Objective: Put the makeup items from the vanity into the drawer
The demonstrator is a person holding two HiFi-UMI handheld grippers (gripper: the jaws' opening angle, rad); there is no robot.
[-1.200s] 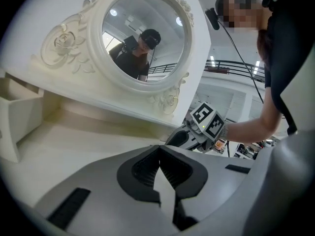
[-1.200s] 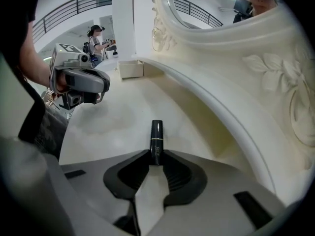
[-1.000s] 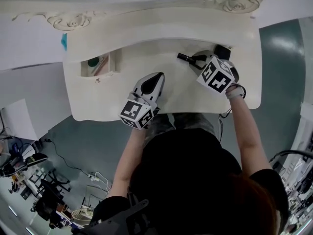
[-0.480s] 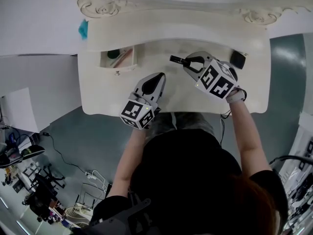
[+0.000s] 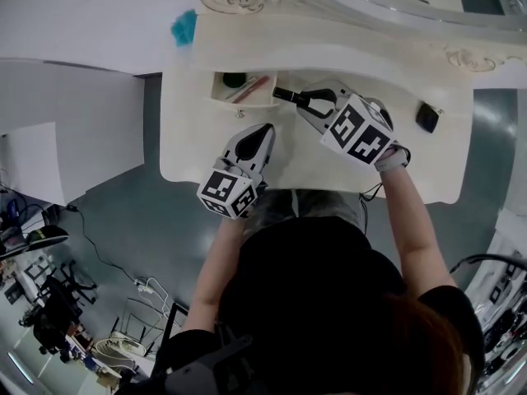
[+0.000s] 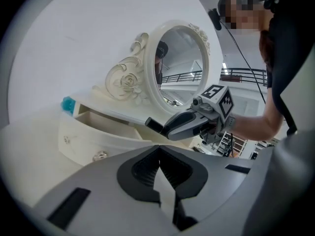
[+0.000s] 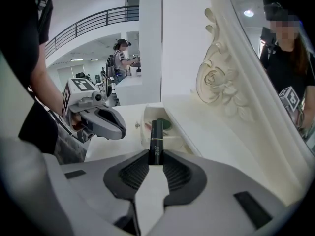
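We see bright, even light and soft shadows on the pale vanity [image 5: 189,142]; a ceiling lamp [image 7: 248,13] glints in the mirror [image 7: 261,41]. Every view bows outward; both gripper views darken at their rims.

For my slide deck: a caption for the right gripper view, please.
Right gripper shut on a black tube, aimed at the open drawer; left gripper alongside.
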